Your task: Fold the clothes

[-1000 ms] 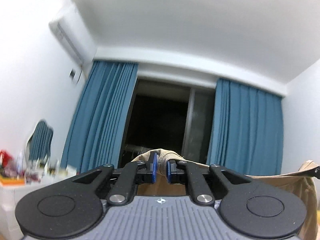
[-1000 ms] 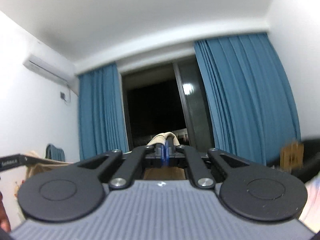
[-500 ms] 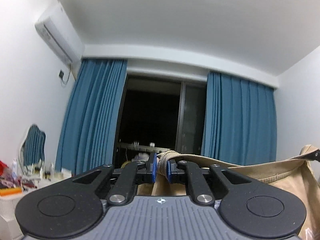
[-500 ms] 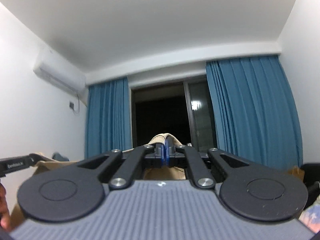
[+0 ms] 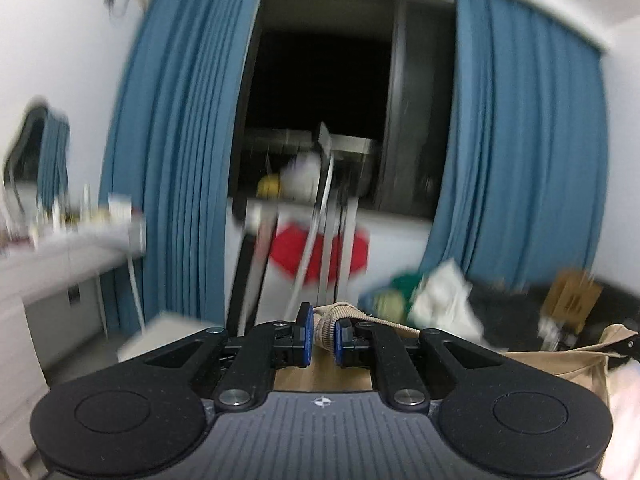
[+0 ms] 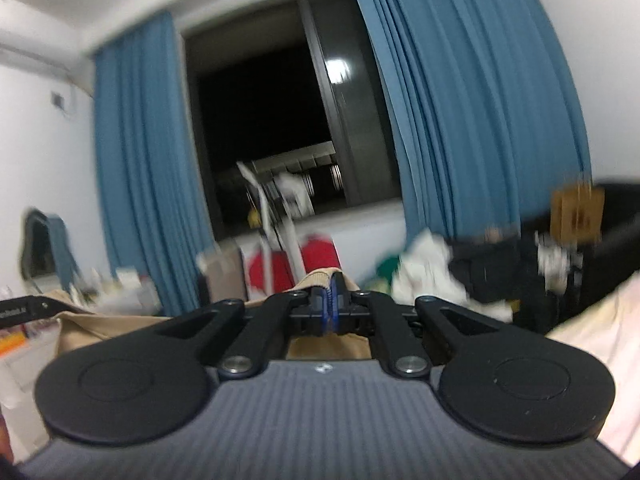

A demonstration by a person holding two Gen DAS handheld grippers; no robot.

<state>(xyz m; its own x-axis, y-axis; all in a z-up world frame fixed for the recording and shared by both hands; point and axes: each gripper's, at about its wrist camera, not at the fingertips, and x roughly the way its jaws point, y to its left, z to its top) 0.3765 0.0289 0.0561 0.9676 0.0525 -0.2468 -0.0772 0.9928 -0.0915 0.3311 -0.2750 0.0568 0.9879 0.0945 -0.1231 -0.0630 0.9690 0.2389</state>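
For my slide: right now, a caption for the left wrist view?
Left claw pinching a tan garment's ribbed edge, blue curtains behind.

Blue curtains either side of a dark window, wavy mirror on the white left wall, cluttered white counter, red shape below the sill, cardboard box, blurred pile of white and green cloth

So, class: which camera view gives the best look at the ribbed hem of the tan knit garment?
The left wrist view: the tan knit garment's ribbed hem bulges clearly between the tongs' pads. The right wrist view shows only a blurred tan sliver above nearly shut pads.
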